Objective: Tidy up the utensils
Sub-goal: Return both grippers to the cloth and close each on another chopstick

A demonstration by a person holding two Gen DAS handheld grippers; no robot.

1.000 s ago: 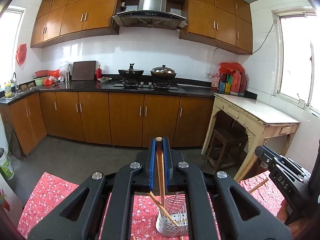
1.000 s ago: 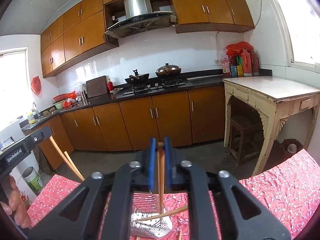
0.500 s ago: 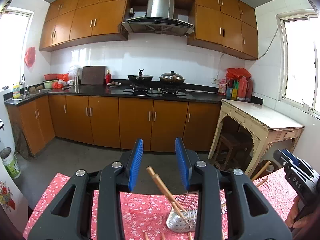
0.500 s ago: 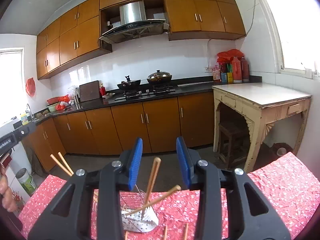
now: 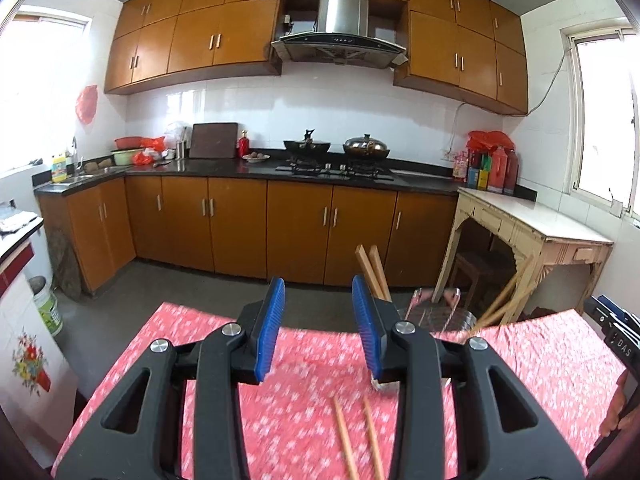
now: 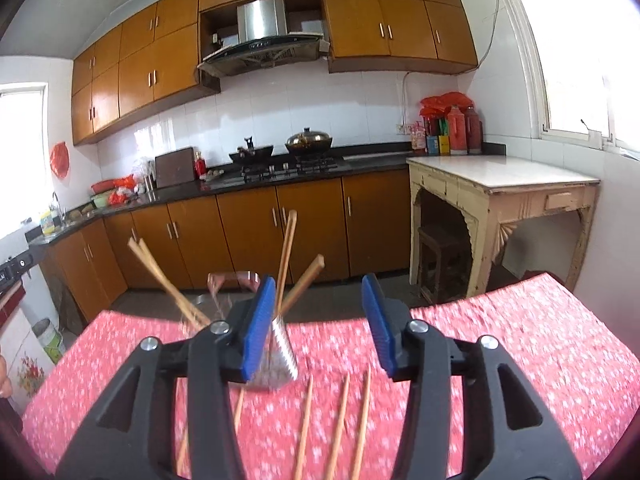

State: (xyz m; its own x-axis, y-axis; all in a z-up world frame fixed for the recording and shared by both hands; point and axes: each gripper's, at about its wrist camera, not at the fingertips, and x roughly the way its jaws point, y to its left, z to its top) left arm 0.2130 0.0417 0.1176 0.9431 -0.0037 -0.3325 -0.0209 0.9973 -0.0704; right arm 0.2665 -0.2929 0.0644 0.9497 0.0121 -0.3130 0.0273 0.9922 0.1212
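A perforated metal utensil holder (image 6: pixel 276 360) stands on the red floral tablecloth (image 6: pixel 500 360) toward the far edge of the table, partly hidden behind the gripper frames in both views. Several wooden chopsticks (image 6: pixel 286 256) lean out of it: in the right wrist view, two slant to the left, one stands nearly upright and one tilts right. In the left wrist view the holder (image 5: pixel 436 316) sits just beyond the gripper's right-hand finger, with a pair of sticks (image 5: pixel 372 272) rising behind that finger and more slanting off to the right (these are blurred).

Loose chopsticks (image 6: pixel 340 420) lie flat on the cloth nearer the cameras, roughly parallel and pointing toward the holder; at least four show in the right wrist view and two (image 5: pixel 360 440) in the left.

The left gripper (image 5: pixel 316 328) has its blue-padded jaws parted to a moderate gap with nothing between them. The right gripper (image 6: pixel 316 324) is likewise parted, its jaws opening, and nothing lies between the pads; the holder shows just behind its left-hand finger.

At the right edge of the left wrist view, part of the other black gripper body and a hand (image 5: pixel 618 408) are visible.

Beyond the table are brown kitchen cabinets (image 5: pixel 296 232), a dark counter with two woks on a stove (image 5: pixel 336 168), and a worn cream side table (image 6: pixel 500 188).
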